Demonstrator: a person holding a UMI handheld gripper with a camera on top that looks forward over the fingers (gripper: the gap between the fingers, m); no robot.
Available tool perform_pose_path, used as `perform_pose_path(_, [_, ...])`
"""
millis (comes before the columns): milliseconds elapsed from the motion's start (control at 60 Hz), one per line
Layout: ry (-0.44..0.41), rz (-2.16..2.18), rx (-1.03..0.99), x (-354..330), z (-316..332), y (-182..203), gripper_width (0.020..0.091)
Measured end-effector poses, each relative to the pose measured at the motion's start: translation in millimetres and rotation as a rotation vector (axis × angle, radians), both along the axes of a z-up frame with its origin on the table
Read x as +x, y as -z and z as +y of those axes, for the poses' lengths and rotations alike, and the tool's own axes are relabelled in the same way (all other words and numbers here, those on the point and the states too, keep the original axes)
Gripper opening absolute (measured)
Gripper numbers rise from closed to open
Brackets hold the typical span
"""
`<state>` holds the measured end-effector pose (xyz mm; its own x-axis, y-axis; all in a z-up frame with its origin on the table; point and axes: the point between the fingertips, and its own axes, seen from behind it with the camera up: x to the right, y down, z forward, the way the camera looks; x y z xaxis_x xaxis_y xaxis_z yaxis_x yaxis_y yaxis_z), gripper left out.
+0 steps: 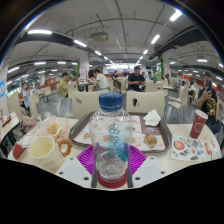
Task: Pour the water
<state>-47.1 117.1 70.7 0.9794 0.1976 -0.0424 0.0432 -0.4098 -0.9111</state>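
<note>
Gripper (111, 166) fingers closed against clear water bottle (111, 138), blue cap up, upright between pink pads. Yellow cup (42, 152) left of bottle; red cup (198, 124) far right; cafeteria diners beyond.

Bottle (110, 135) fills the tongs (111, 168); tray (84, 128) behind, cup (44, 152) crowds left.

Bright ceiling strip lights (40, 32) across the upper frame give even, soft illumination with faint shadows, glare on the clear bottle (110, 135), and strong fisheye bending toward the edges.
</note>
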Motion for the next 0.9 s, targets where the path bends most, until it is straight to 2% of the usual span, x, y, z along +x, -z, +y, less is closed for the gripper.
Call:
perform_pose_path(117, [-0.017,-0.033,0.021,-0.2,-5.7,3.9,0.041])
perform_pose_path(317, [-0.001,-0.04,-0.02,3.9,-8.5,8.4,0.057])
perform_pose_path(350, [0.003,-0.05,-0.039,5.1,-11.7,9.2,0.0644])
perform_pose_path(383, [0.007,-0.055,-0.051,5.9,-16.3,7.2,0.0761])
perform_pose_path(400, [0.006,-0.055,-0.058,6.1,-19.2,5.5,0.0842])
perform_pose_path(417, [0.005,-0.056,-0.066,6.1,-22.6,3.9,0.0867])
perform_pose_path(450, [0.007,-0.058,-0.078,6.7,-30.9,-1.7,0.0823])
perform_pose_path(517, [0.025,-0.053,-0.097,8.0,-50.4,-17.6,0.0862])
perform_pose_path(750, [0.111,-0.041,-0.225,5.0,-152.3,-65.1,0.0846])
perform_pose_path(900, [0.164,-0.029,-0.268,-1.2,-201.2,-81.4,0.085])
